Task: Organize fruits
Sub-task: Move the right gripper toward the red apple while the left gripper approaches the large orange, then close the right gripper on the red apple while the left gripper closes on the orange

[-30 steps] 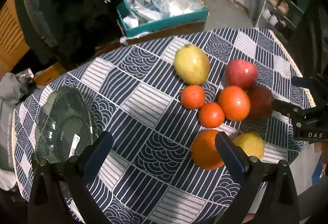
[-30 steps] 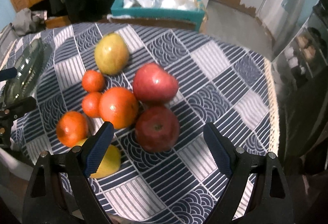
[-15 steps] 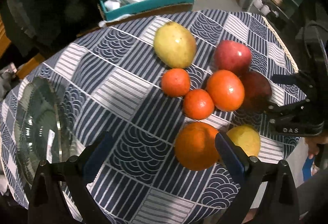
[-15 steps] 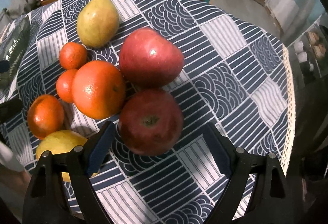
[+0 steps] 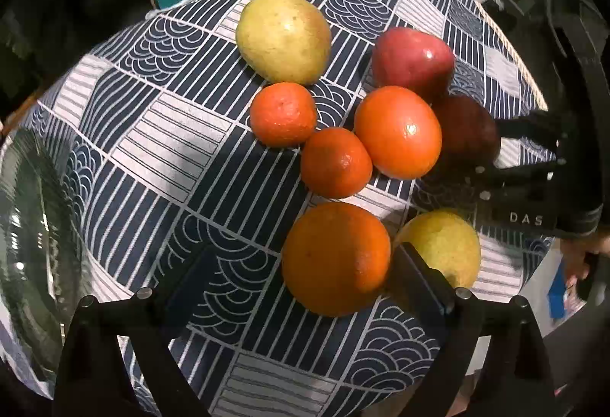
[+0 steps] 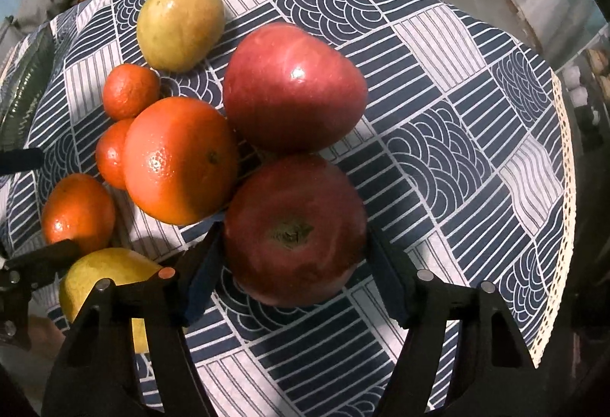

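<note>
Over the patterned tablecloth [image 6: 450, 35], the downward-pointing right gripper [image 6: 295, 268] has just closed onto the dark apple [image 6: 293, 234].

Both wrist cameras look steeply down, close over the same fruit cluster [image 5: 343, 134].

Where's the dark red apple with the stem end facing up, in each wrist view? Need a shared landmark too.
Left wrist: dark red apple at right of middle, shadowed, behind the big orange.
Right wrist: low centre, between the right gripper's two pads, which have just been closing on it.
Shared landmark: yellow-green mango at the far end of the fruit cluster.
</note>
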`<action>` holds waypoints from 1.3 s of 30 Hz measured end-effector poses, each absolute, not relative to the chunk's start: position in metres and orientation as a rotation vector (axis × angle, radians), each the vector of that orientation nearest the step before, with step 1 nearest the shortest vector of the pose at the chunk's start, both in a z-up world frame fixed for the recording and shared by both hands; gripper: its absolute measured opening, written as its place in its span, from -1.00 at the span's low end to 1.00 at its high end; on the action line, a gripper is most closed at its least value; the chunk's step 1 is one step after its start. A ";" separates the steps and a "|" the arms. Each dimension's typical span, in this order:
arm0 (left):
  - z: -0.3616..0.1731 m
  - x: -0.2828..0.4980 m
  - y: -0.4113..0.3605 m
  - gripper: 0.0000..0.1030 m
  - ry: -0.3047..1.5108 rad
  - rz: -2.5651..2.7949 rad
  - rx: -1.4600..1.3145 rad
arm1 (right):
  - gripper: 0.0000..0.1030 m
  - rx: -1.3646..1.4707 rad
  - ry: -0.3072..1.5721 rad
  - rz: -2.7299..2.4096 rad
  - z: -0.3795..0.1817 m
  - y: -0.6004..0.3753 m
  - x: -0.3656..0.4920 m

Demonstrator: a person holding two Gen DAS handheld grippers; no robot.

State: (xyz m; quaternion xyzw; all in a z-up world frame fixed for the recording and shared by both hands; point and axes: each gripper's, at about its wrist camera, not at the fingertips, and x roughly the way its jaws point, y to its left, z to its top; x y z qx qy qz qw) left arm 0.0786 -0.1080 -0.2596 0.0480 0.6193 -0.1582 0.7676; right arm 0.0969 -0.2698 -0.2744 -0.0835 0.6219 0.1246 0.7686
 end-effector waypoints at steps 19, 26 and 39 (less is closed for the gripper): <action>-0.253 0.073 -0.102 0.15 1.314 -0.369 0.056 | 0.39 -0.132 1.282 0.244 -0.246 -0.286 0.091; -0.241 0.070 -0.088 0.15 1.260 -0.325 0.083 | 0.39 -0.144 1.206 0.238 -0.227 -0.275 0.083; -0.204 0.063 -0.077 0.14 1.121 -0.272 0.091 | 0.39 -0.118 1.090 0.266 -0.187 -0.257 0.076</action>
